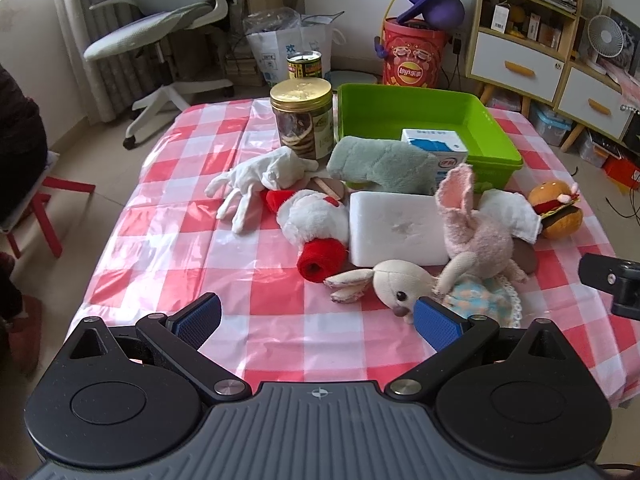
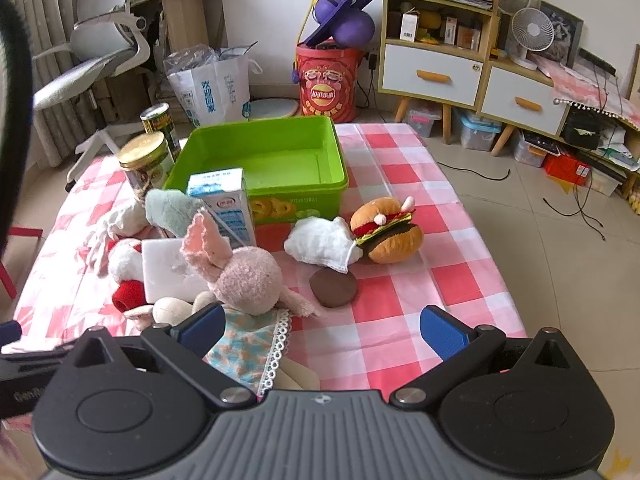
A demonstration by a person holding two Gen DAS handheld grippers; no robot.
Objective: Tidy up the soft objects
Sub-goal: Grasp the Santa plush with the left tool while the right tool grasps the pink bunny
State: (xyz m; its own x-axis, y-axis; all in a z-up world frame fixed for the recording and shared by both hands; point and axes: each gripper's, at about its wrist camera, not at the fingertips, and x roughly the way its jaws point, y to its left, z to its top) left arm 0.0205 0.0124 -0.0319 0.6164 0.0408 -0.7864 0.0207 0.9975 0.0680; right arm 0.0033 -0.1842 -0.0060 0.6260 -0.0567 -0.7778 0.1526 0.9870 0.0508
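The left gripper [image 1: 316, 322] hovers low over the near edge of the checked tablecloth [image 1: 168, 240], its 2 blue-padded fingers spread wide with nothing between them; the right-hand pad sits just beside the face of a cream rabbit doll [image 1: 394, 286] in a lace-trimmed dress. The right gripper [image 2: 322, 330] is likewise spread and empty, its left finger over that doll's dress. Just beyond lies a pink plush rabbit [image 2: 244, 272], leaning against a white foam block [image 1: 396, 228], with a flat brown disc [image 2: 333, 287] beside it. A white-and-red plush [image 1: 316, 232] lies to the left of the block, and a white glove [image 1: 256, 184] sits past it. To the right, a white cloth [image 2: 320, 244] touches a plush hamburger [image 2: 390, 230]. Farther back, a grey-green cloth [image 1: 380, 166] rests against a milk carton [image 2: 224, 204], which stands in front of the green bin [image 2: 320, 128]. 2 gold-lidded jars [image 1: 302, 120] stand left of the bin.
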